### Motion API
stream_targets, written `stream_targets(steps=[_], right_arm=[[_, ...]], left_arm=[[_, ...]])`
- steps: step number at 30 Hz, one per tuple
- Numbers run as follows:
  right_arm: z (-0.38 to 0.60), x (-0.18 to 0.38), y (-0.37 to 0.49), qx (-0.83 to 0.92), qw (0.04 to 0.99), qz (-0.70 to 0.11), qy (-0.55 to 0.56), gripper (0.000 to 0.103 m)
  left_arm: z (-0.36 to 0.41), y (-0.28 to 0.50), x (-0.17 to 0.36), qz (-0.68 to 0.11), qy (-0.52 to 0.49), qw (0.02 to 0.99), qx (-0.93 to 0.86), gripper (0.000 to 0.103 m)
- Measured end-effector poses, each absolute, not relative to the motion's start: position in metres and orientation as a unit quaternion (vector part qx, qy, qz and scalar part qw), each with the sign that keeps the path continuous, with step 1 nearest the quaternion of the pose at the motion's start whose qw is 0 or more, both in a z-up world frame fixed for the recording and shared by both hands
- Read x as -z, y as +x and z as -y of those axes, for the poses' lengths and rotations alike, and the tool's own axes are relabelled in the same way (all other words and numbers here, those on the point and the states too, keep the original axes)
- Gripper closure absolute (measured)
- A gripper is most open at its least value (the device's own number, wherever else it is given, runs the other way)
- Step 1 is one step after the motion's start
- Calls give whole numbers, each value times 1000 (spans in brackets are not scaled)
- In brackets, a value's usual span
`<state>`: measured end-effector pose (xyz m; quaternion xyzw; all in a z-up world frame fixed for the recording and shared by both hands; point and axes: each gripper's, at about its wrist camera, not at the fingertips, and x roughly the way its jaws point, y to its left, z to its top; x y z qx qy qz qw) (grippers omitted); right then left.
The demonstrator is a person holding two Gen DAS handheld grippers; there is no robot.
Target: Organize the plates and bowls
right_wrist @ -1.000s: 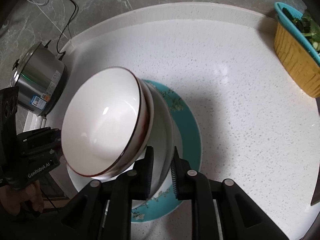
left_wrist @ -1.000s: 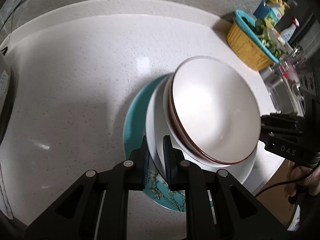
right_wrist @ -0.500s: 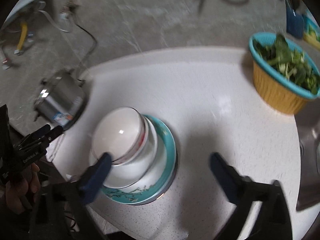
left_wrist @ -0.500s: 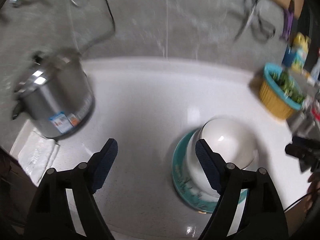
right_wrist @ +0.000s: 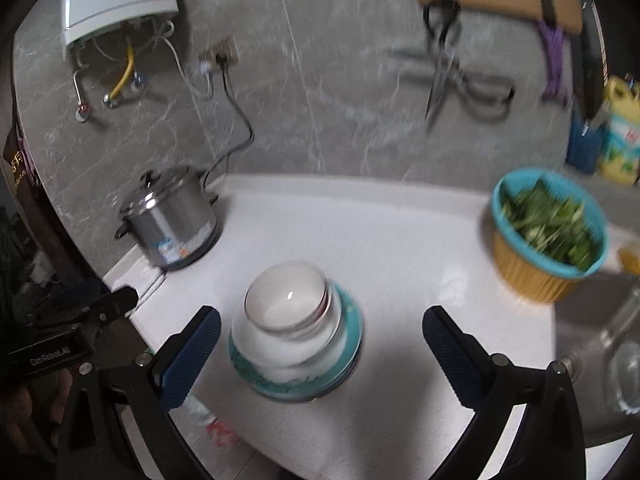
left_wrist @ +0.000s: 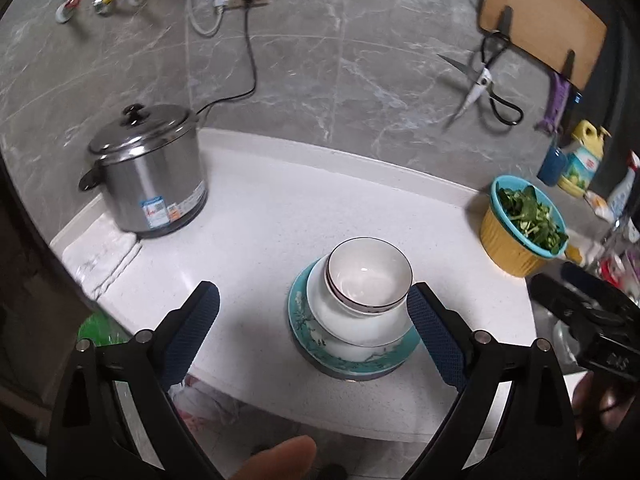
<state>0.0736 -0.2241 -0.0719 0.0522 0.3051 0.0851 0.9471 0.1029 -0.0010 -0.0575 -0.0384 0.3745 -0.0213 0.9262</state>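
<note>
- The bowl [left_wrist: 369,273] is round, white and shiny, with a thin dark line around its rim. It sits on top of the stack.
- Under it are more white dishes [left_wrist: 352,326], smooth and round. I cannot tell how many.
- At the bottom is a plate [left_wrist: 304,320], teal with a leafy pattern on its edge. It lies flat on the counter [left_wrist: 260,240], near the front edge.
- The counter is white with tiny speckles.
- The left gripper [left_wrist: 314,334] has its jaws spread wide and holds nothing. Its fingers [left_wrist: 192,332] are black with bumpy blue pads. The stack sits just past the tips, closer to the right-hand finger.
- The right gripper [right_wrist: 320,354] is also spread wide and holds nothing. The stack sits between its tips, closer to the left-hand finger. This view is blurry.
- A shiny metal pot [left_wrist: 148,176] with a lid stands at the back left, well apart from the stack.
- A yellow basket [left_wrist: 520,226] with a teal rim holds green leaves, off to the right.
- Scissors [left_wrist: 478,88] and a wooden board [left_wrist: 544,20] hang on the gray stone wall.
</note>
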Motion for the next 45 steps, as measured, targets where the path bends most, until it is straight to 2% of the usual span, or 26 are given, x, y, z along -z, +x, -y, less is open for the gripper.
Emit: stream_targets(steps=[5, 10, 24, 45], right_arm=[[213, 45, 56, -61, 957, -275, 71, 0], [192, 36, 51, -44, 954, -286, 73, 0], [150, 32, 36, 36, 950, -311, 21, 0], [159, 40, 42, 38, 945, -323, 23, 0]], left_arm=[[-5, 89, 40, -370, -45, 928, 18, 7], [-13, 86, 27, -380, -14, 925, -5, 7], [-38, 72, 23, -392, -23, 920, -3, 7], [-32, 72, 25, -399, -14, 917, -3, 7]])
